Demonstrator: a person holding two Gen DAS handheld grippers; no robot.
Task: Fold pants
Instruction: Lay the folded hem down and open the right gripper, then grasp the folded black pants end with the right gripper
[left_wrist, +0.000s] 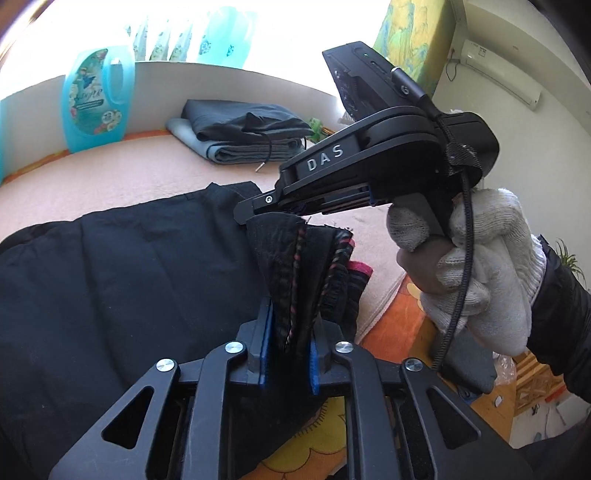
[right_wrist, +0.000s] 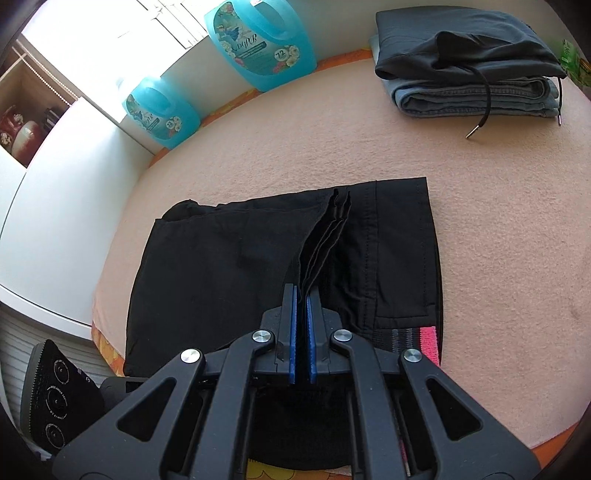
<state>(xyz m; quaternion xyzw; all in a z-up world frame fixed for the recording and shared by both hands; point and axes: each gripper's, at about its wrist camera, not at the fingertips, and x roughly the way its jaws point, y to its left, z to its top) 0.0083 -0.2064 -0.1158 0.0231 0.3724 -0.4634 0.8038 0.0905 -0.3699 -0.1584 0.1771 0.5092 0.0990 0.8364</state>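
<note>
Peach blanket (right_wrist: 498, 240), one black pants (right_wrist: 221, 258), two detergent jugs (right_wrist: 262, 44), left gripper (left_wrist: 288, 354) and right gripper (right_wrist: 301, 325) both clamping fabric.

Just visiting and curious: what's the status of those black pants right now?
Both hand-held grippers, left and right, pinching the black pants. Pants half folded on the peach blanket. Nothing in the way.

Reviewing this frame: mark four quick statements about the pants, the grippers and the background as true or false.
1. The black pants lie on a peach-coloured surface. True.
2. The right gripper is empty. False: its fingers pinch layered black fabric.
3. A stack of folded clothes sits at the far side. True.
4. The detergent bottles are red. False: they are turquoise.
5. The left gripper has pants fabric between its fingers. True.
</note>
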